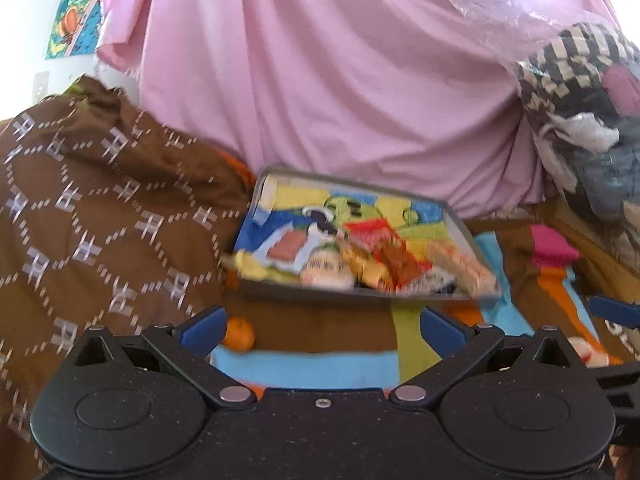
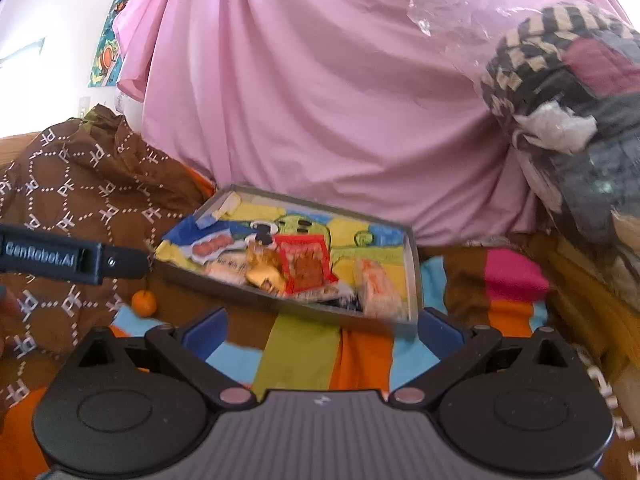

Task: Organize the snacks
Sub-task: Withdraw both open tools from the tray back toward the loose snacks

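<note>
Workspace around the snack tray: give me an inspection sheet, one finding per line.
Surface: striped multicolour bedspread, rumpled.
Job's things: grey tray holding several snack packets, among them a red packet; they are blurred and piled toward its near edge.
Clutter: small orange fruit on the bedspread, outside the tray; pink block beyond it.
Grippers: left hand-held gripper open, empty; right hand-held gripper open, empty.
Cables: nothing seen.
Surroundings: pink sheet behind, brown patterned cloth at left, heaped clothes at right.
</note>
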{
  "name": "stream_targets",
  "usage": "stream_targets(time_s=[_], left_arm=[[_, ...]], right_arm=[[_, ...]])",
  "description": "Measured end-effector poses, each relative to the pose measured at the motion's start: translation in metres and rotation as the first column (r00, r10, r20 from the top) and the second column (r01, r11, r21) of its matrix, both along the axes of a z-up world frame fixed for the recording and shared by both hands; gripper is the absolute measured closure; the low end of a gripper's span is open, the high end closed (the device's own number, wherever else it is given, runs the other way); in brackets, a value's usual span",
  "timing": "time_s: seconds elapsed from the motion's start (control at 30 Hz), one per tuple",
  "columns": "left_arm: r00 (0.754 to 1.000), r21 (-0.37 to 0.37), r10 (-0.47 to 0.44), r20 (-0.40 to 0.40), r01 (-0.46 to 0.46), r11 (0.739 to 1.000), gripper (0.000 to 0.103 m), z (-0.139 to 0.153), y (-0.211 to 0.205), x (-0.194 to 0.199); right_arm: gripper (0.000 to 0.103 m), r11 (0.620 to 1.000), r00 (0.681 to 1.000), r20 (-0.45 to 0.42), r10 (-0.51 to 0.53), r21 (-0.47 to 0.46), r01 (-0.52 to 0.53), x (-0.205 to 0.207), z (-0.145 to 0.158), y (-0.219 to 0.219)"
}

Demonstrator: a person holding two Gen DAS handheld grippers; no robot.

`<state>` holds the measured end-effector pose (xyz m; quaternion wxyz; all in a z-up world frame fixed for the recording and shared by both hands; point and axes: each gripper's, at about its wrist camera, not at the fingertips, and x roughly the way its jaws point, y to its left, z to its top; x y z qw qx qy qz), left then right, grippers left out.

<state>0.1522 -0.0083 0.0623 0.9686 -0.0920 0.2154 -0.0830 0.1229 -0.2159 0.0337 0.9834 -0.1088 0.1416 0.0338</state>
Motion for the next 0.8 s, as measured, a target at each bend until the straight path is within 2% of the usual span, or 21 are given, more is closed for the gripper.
stream_targets(time_s=[0.2,0.37,0.47,0.63,0.8], left_arm=[[1.0,0.055,-0.019,-0.023,0.02,0.998,0.001,-0.021,0.005,-0.036],[0.997,0.047,-0.005,-0.082,0.008,0.999,0.001,-0.04,0.015,-0.056],[0.994,0.067,0.014,-0.108,-0.006,0.998,0.001,-0.053,0.018,-0.067],[0.986,0.096,0.038,-0.16,-0.023,0.995,0.001,-0.071,0.024,-0.081],[0.983,0.109,0.038,-0.178,-0.018,0.994,0.001,-0.078,0.027,-0.089]], right_arm=[[0.0,1.0,0.998,-0.057,0.001,0.03,0.001,-0.032,-0.016,0.002],[0.0,1.0,0.994,-0.113,0.011,-0.007,-0.012,-0.052,-0.031,0.004],[0.0,1.0,0.986,-0.164,0.019,0.001,-0.019,-0.062,-0.042,0.003],[0.0,1.0,0.97,-0.24,0.027,0.018,-0.023,-0.073,-0.063,0.004],[0.0,0.999,0.956,-0.29,0.049,0.025,-0.044,-0.075,-0.073,0.009]])
